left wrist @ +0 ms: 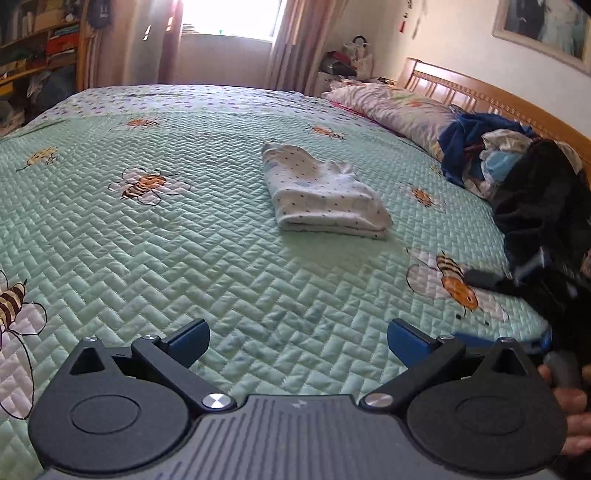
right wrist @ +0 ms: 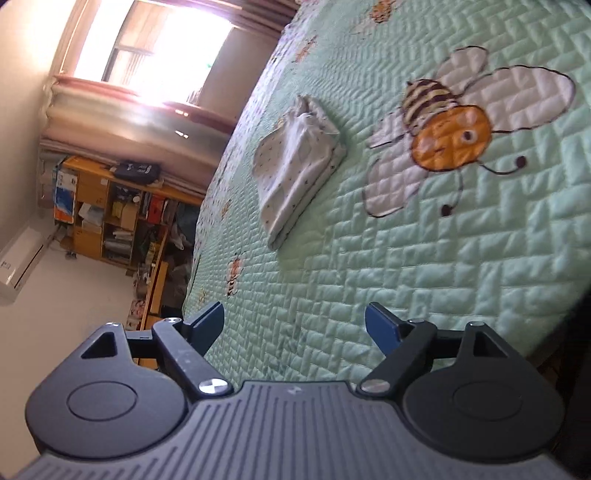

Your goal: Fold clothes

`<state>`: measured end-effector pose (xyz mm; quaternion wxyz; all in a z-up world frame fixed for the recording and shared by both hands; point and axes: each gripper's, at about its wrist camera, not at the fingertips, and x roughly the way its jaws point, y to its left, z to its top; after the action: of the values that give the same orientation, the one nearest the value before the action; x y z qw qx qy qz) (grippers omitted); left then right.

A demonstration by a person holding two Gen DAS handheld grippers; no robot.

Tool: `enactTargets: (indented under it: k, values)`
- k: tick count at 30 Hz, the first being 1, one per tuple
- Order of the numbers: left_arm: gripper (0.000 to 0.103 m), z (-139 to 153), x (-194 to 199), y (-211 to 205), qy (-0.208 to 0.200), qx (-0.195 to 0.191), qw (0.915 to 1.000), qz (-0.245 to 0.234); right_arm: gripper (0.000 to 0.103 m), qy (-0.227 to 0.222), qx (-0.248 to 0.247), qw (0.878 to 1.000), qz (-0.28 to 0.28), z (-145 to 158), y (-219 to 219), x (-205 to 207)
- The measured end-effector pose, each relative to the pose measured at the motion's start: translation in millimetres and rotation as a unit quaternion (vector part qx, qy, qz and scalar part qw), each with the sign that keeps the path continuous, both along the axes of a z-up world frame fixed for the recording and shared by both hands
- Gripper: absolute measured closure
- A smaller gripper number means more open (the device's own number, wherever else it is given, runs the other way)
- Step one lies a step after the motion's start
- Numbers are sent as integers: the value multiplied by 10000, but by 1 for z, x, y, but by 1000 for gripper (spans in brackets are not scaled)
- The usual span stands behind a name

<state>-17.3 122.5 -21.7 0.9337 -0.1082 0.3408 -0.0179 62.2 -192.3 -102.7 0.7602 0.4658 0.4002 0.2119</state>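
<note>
On the bed (left wrist: 184, 229), seen from the left wrist, one folded cloth (left wrist: 325, 195) lies flat near the middle of the green bee quilt, well apart from both tools; it looks finished, so I judge the work stands between garments; the next piece must come from the pile (left wrist: 495, 158) heaped against the headboard, beside the pillow (left wrist: 399, 107); the left gripper (left wrist: 298, 341) hangs low over bare quilt, fingers spread wide with nothing between them, aimed along the bed toward the window (left wrist: 229, 18); at the right edge a dark blurred shape with a grey-tipped finger over a bee, and a hand (left wrist: 570, 413) beside it, is likely the right tool, though too smeared to be sure; from the right wrist, the view is rolled hard to one side, so the quilt runs up the frame and the shelves (right wrist: 110, 214) sit sideways; the right gripper (right wrist: 294, 326) is likewise spread and empty, hovering near the bed's edge with the folded cloth ahead and a large bee (right wrist: 450, 125) to one side; the pile does not show here; to go on, I reckon one tool has to swing toward the headboard, pinch a single garment free of the tangle, and draw it onto open quilt clear of the folded one; snagging two at once seems the risk.
</note>
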Motion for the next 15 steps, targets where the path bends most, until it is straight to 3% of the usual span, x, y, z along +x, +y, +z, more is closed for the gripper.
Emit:
enactTargets:
  k: [8,15]
  values:
    - [1,7,52,4,38,-136,9999,82,19,-292,-274,9992,-84,5,-10,12]
    - [1,3,110,25,177,-928,9951,277,19,-615,-61,9981,-8,11,-12,47]
